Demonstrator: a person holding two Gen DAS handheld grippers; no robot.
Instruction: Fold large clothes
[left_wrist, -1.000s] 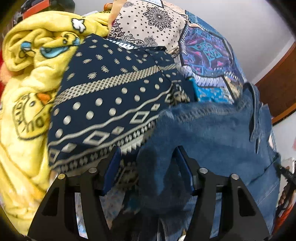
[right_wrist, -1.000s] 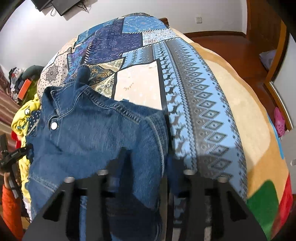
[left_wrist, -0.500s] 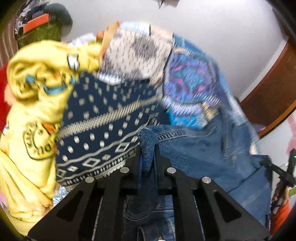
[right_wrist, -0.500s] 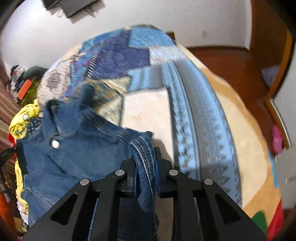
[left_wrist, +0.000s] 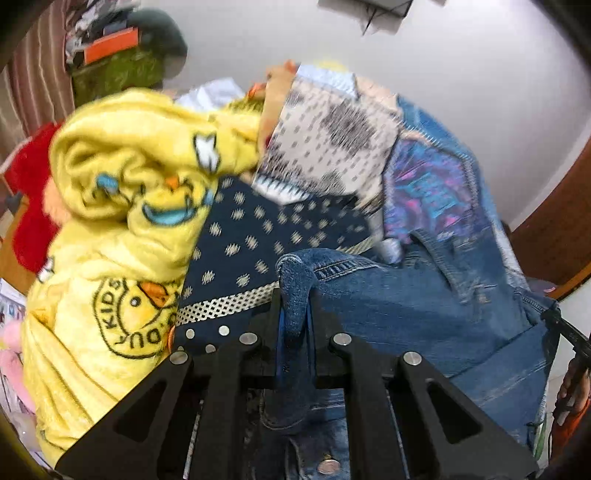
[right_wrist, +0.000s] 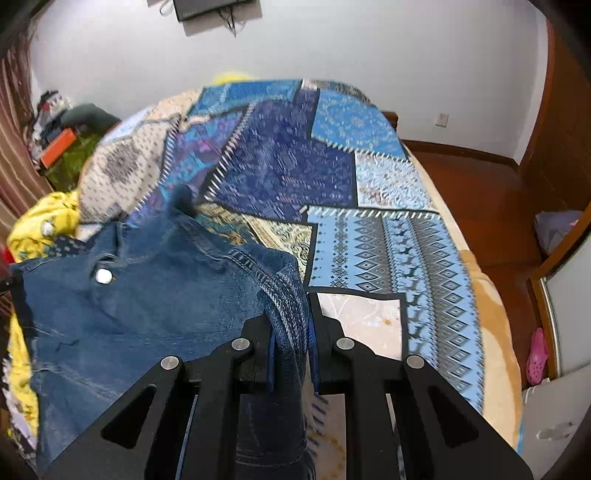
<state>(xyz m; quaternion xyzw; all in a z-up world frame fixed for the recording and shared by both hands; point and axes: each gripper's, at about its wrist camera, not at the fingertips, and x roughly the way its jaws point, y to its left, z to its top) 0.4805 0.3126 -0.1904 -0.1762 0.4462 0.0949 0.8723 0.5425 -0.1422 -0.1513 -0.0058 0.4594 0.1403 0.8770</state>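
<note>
One bed (right_wrist: 369, 122) carries one patchwork cover and your one denim jacket (right_wrist: 147, 302), near its left side beside one yellow blanket (left_wrist: 122, 236); your left gripper (left_wrist: 295, 314) and right gripper (right_wrist: 290, 321), two in all, each clamp a jacket fold

1. A blue denim jacket (right_wrist: 147, 306) is lying spread over a patchwork bedspread (right_wrist: 369, 258), its body facing up and crumpled in soft folds.
2. A silver snap button (right_wrist: 103, 275) is showing near its collar (right_wrist: 177, 218), which is pointing toward the far end of the bed.
3. One stitched edge (right_wrist: 288, 314) is standing lifted in a narrow ridge, with paler, worn weave showing along it.
4. On the opposite side, another seamed corner (left_wrist: 295, 291) is being raised the same way, bunched into a vertical fold.
5. That side is resting against a navy patterned garment (left_wrist: 258, 236).
</note>
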